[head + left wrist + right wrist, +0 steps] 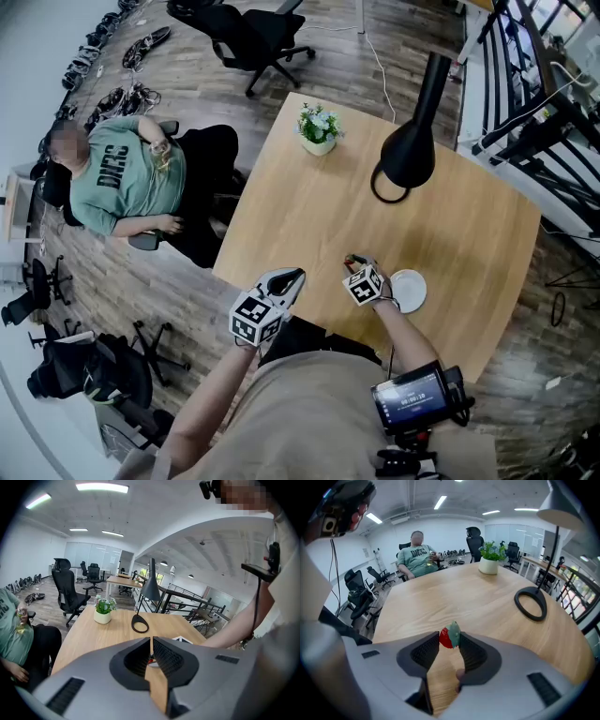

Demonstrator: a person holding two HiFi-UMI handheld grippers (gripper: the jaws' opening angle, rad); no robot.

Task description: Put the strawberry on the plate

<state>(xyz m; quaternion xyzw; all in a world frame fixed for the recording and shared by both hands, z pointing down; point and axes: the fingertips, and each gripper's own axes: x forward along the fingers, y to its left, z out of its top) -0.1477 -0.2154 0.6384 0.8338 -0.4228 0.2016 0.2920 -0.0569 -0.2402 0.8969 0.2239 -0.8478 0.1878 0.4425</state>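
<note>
The strawberry [449,636], red with a green leaf cap, sits between the tips of my right gripper [450,639], which is shut on it, both pads touching it. In the head view this gripper [355,263] is near the table's front edge, just left of the small white plate [410,291], which is bare. My left gripper [292,276] hovers at the table's front edge, to the left of the right one. Its jaws stand almost together with nothing between them [151,642].
A black lamp [406,155] with a ring base stands on the round wooden table [309,206], and a small potted plant [319,128] sits at the far side. A person [131,178] sits beside the table's left edge. An office chair [248,37] stands beyond.
</note>
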